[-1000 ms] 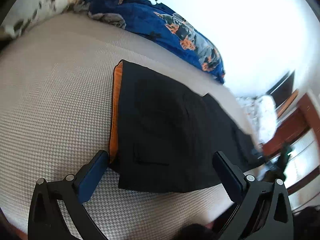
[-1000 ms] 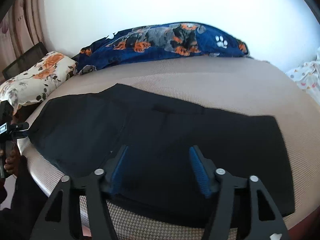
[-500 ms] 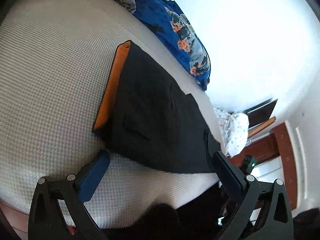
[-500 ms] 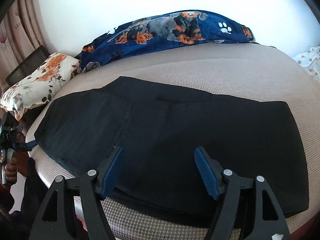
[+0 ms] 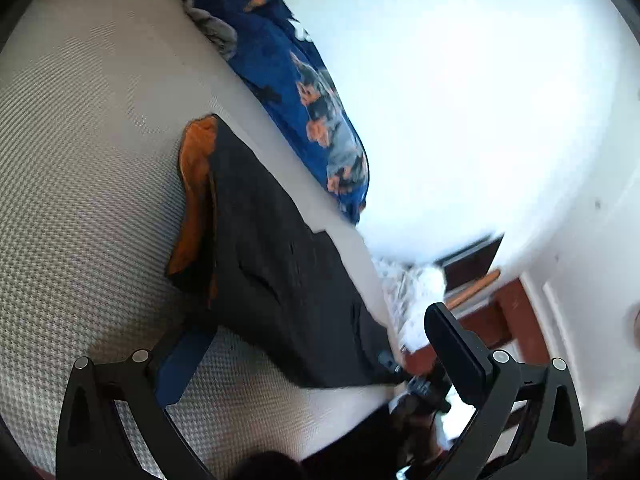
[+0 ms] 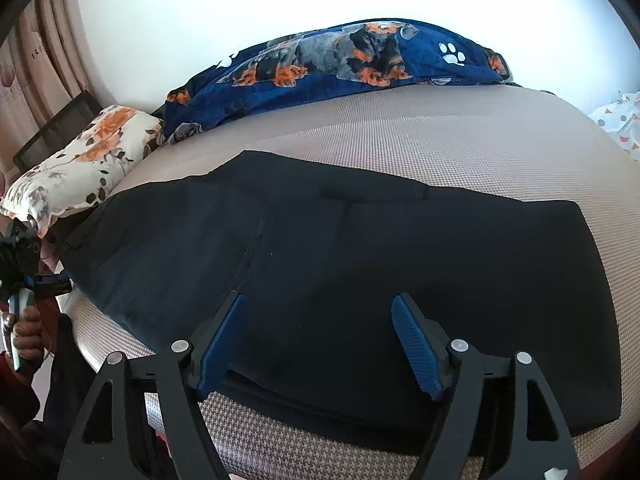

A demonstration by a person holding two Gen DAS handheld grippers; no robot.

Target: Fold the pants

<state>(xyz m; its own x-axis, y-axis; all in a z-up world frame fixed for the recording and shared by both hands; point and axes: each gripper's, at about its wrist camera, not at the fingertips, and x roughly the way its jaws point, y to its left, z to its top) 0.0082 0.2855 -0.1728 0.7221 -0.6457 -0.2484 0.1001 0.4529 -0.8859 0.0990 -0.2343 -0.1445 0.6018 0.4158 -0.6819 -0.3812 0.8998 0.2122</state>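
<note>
Black pants (image 6: pixel 360 272) lie flat across the beige bed, folded lengthwise. In the left wrist view the pants (image 5: pixel 280 264) show an orange waistband lining (image 5: pixel 194 196) at the near end. My left gripper (image 5: pixel 316 344) is open, at the waist corner by the bed's front edge, its left finger (image 5: pixel 184 360) just under that corner. My right gripper (image 6: pixel 320 340) is open and hovers over the pants' near edge, holding nothing. The left gripper (image 6: pixel 24 280) also shows at the far left of the right wrist view.
A blue dog-print blanket (image 6: pixel 340 64) lies along the back of the bed (image 6: pixel 440 140). A floral pillow (image 6: pixel 80 160) sits at the back left. A wooden frame and white patterned cloth (image 5: pixel 408 292) are past the bed's end.
My left gripper has swung and come closer to the waist corner, and the orange lining now bulges up. My right gripper has drawn back slightly over the pants' near edge.
</note>
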